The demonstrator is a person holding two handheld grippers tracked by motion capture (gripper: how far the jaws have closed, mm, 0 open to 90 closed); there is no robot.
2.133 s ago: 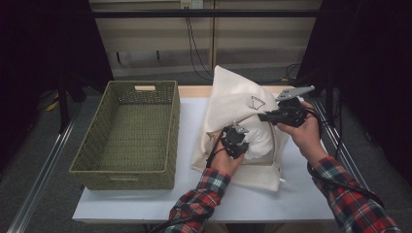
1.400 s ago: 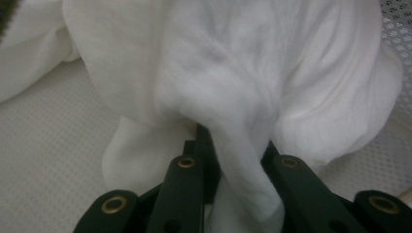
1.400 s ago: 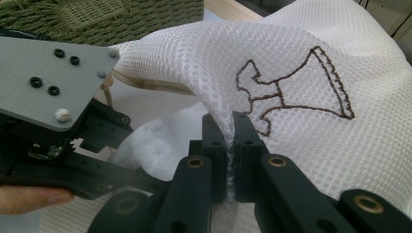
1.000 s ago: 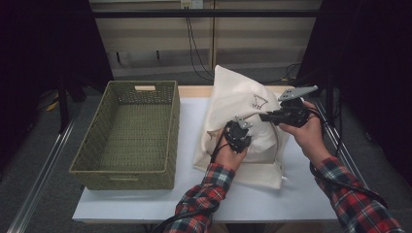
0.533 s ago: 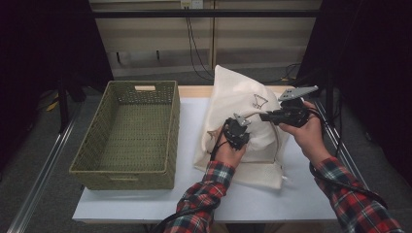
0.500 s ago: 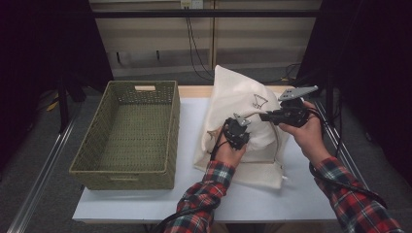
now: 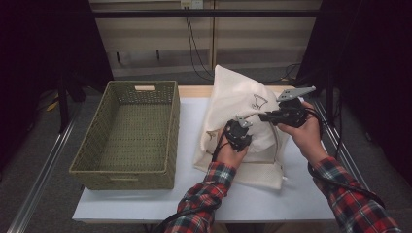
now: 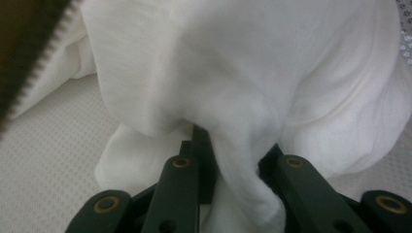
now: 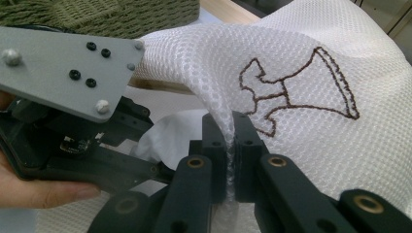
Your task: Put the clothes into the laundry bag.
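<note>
A cream mesh bag (image 7: 241,97) with a brown stitched emblem (image 9: 301,87) stands propped up on the white table (image 7: 291,199). My right gripper (image 7: 265,116) (image 9: 227,141) is shut on a fold of the mesh bag (image 9: 291,48) at its opening and holds it up. My left gripper (image 7: 239,132) (image 8: 233,155) reaches into that opening and is shut on a white cloth (image 8: 243,73), which bunches between its jaws. The same white cloth (image 9: 170,131) peeks out beside the left gripper's grey plate (image 9: 68,73). A dark zipper edge (image 8: 34,73) crosses the upper left of the left gripper view.
An empty green woven basket (image 7: 172,131) (image 9: 121,14) sits on the table's left half, close beside the bag. Bare table surface lies in front of the bag. Dark frame posts and cables stand behind the table.
My left gripper has shifted slightly up and toward the right gripper with the white cloth in it. The right gripper keeps its hold on the bag edge.
</note>
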